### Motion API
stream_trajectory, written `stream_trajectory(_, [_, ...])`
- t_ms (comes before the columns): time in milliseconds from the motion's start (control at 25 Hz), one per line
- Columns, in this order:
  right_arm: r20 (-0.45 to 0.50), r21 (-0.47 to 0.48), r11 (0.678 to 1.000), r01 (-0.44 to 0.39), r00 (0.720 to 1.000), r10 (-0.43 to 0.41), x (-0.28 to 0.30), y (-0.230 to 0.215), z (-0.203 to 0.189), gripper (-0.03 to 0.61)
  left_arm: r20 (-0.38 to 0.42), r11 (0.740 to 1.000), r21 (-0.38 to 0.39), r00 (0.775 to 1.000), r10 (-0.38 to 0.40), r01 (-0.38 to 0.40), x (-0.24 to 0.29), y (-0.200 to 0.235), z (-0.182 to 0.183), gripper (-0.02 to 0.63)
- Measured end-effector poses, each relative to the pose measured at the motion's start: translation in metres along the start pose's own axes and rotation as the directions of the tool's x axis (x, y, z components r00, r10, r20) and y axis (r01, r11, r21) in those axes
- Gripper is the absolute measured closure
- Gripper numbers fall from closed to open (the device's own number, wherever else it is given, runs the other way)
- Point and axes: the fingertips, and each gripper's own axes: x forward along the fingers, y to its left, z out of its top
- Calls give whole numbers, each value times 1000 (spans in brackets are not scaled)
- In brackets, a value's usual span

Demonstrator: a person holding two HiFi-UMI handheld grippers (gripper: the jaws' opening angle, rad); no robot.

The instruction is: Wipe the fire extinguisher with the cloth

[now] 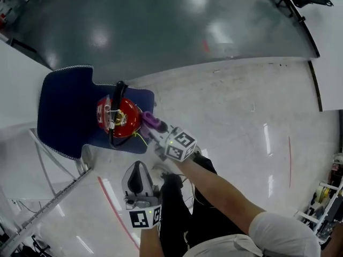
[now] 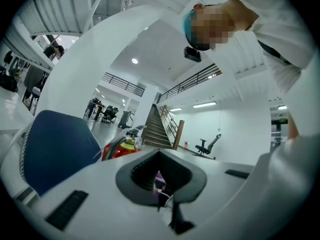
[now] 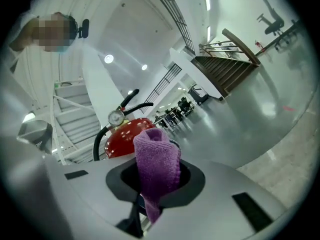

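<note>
Fire extinguisher (image 1: 119, 116): probably heavy, rigid, slick-shelled; it is at far left on blue padding (image 1: 67, 111). My right gripper (image 1: 154, 126) clamps the soft purple cloth (image 3: 157, 159) just beside it. My left gripper (image 1: 138, 170) is closed and empty. Brace at the neck.

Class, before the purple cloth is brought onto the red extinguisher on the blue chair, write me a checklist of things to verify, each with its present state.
1. Cloth gripped: ok, purple cloth is pinched in the right gripper fingers.
2. Target located: ok, fire extinguisher stands on the blue chair.
3. Cloth touching extinguisher: cannot tell, it is close beside it.
4. Path clear of left gripper: ok, it is held back, fingers together, empty.
5. Extinguisher steadied: not ok, nothing holds it.
</note>
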Motion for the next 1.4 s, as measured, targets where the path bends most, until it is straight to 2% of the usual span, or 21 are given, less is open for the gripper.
stream_trajectory(320, [38,2,999,37,999,-37,-9,34,37,522,-19,1000,4,1000,-14,14,-23,-5,37,609])
stream_trajectory(520, [47,5,1000,-24,999,24,-11,56,55,522,-22,1000,11,1000,20,-20,-33,-8,49,609])
stream_trajectory(680, [89,-73,994,-80,992,86,-29,91,92,522,-10,999,18,999,48,-48,-42,-20,63,609])
stream_trajectory(800, [97,-147,984,-98,989,113,-44,102,119,522,17,996,57,998,68,-68,-40,-29,81,609])
stream_trajectory(920, [65,-158,985,-65,995,76,-59,97,120,522,-1,997,57,998,58,-58,-40,-31,89,609])
stream_trajectory(1040, [65,-154,988,-2,998,12,-74,98,119,522,-39,998,65,999,6,-3,-41,-26,96,609])
stream_trajectory(1160, [103,-160,984,83,992,-67,-76,90,113,522,-65,990,93,992,-104,110,-25,-8,98,609])
stream_trajectory(1280, [127,-148,968,203,975,-185,-85,90,87,522,-113,961,131,966,-231,245,-23,6,100,609])
stream_trajectory(1400, [181,-129,932,339,932,-314,-95,96,69,522,-156,926,147,933,-326,348,-23,22,97,609])
